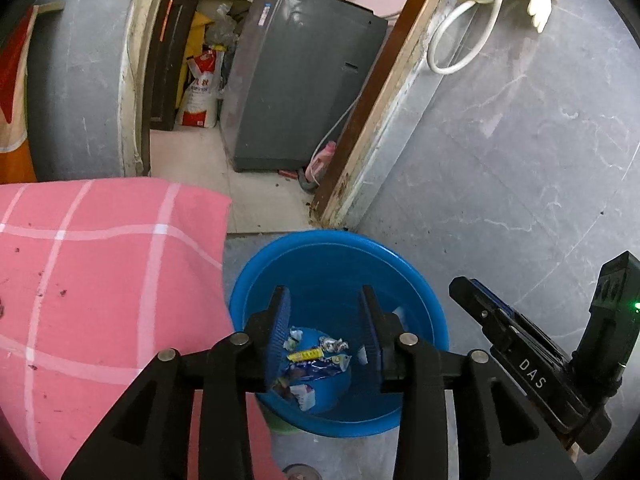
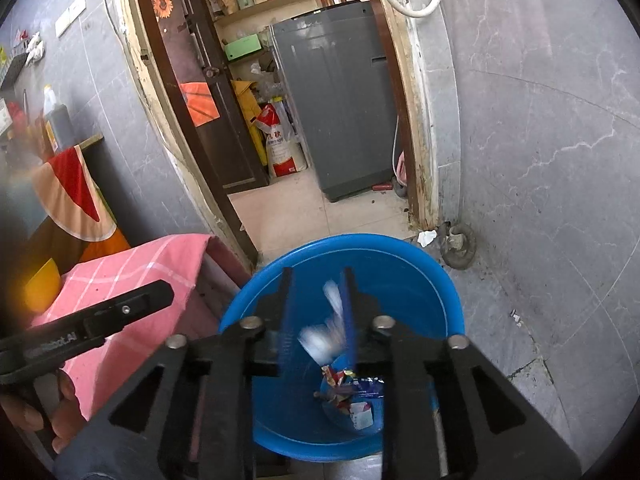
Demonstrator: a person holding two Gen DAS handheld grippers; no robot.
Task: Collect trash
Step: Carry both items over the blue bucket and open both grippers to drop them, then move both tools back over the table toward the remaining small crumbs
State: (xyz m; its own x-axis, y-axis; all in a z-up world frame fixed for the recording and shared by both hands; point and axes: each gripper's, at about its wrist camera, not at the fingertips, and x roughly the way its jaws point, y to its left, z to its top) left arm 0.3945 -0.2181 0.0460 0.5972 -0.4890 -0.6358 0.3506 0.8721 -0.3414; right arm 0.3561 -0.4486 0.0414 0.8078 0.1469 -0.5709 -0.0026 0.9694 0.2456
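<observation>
A blue plastic bucket [image 1: 416,304] stands on the grey floor, with several wrappers [image 1: 316,360] lying at its bottom. My left gripper [image 1: 326,300] is open and empty above the bucket. In the right wrist view the same bucket [image 2: 432,280] shows with wrappers [image 2: 352,396] inside. My right gripper [image 2: 316,284] is open above it, and a blurred white piece of trash [image 2: 324,340] is in the air between its fingers, over the bucket. The right gripper also shows at the right of the left wrist view [image 1: 520,344].
A pink checked cloth [image 1: 100,280] covers a low surface left of the bucket. Behind is a doorway with a grey washing machine [image 1: 300,80] and a sack [image 1: 202,92]. A white scrap [image 2: 426,237] and a floor drain [image 2: 456,250] lie by the door frame.
</observation>
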